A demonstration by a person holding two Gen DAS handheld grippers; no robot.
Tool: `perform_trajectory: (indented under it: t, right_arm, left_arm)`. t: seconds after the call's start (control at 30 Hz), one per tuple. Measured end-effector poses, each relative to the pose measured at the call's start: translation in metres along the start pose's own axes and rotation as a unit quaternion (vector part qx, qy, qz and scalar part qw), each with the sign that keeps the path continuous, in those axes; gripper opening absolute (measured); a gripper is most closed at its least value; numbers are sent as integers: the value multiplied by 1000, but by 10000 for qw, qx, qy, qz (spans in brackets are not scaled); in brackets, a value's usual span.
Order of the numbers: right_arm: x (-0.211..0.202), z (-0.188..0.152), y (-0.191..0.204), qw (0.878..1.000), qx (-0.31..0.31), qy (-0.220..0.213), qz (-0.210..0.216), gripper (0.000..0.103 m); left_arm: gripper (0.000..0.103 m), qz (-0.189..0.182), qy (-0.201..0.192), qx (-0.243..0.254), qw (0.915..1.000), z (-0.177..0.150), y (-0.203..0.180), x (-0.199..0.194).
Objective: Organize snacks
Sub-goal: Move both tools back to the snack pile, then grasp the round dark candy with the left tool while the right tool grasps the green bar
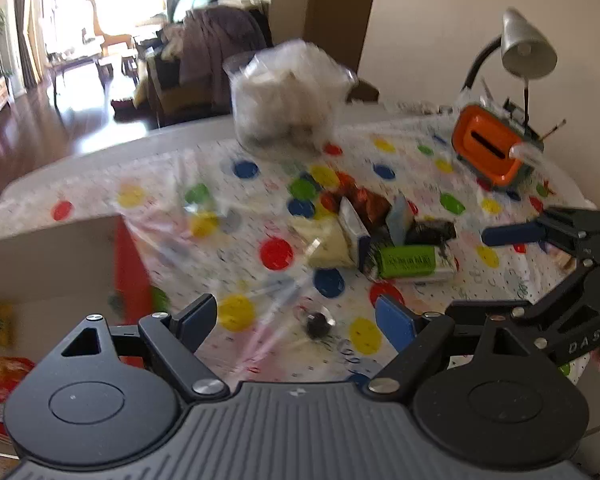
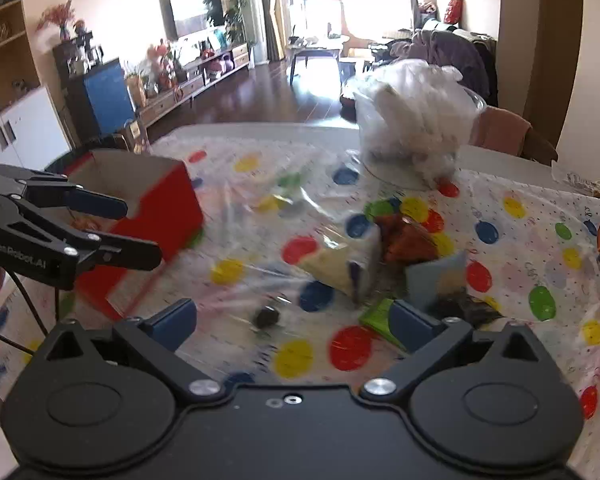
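Your snacks (image 1: 380, 236) lie heaped mid-table on the spotted cloth (image 1: 496, 208): light, crinkly, slippery packets, so pinch each by a flat edge or seam, gently. The green packet (image 1: 410, 262) lies nearest. The red box (image 2: 160, 216) sits toward the left edge. Your left gripper (image 1: 296, 320) and right gripper (image 2: 296, 320) both gape wide, holding nothing.

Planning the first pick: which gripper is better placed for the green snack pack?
Right, probably. The green foil-wrapped snack pack lies just ahead of the open right gripper, beside its right finger. The open left gripper sits nearer the red cardboard box.
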State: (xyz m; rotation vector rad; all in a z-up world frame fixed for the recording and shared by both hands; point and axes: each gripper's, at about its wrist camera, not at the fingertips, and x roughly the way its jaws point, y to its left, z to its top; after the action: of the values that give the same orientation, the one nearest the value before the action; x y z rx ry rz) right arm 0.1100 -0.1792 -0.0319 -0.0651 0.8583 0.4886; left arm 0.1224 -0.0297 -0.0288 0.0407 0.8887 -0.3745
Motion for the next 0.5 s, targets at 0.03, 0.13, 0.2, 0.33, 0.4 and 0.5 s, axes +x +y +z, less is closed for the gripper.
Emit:
perform_trajectory:
  t: [0.03,0.13,0.2,0.33,0.4,0.5]
  right_arm:
    - [3,-2,-7,10000,-47,50,-8,102]
    - [13,-8,-27,9996,-195,213,0,102]
    - [20,-11,-38,9991,-264,332,19,102]
    - [34,-16,-57,9974,-460,544,116,102]
    - [43,-16,-64,9957,-623,652,222,102]
    - [60,-13,-70,9923,-885,810,319,100]
  left_arm:
    - [87,5,66,-14,10000,0,-4,7]
    - [87,36,247,-63,9997,0,-14,27]
    - [87,35,362,-137,9992,1,-19,40]
    - [87,85,583,-266,9979,1,-28,65]
    - [87,89,669,-334,9972,1,-31,76]
    - [87,102,742,-428,9963,1,-33,89]
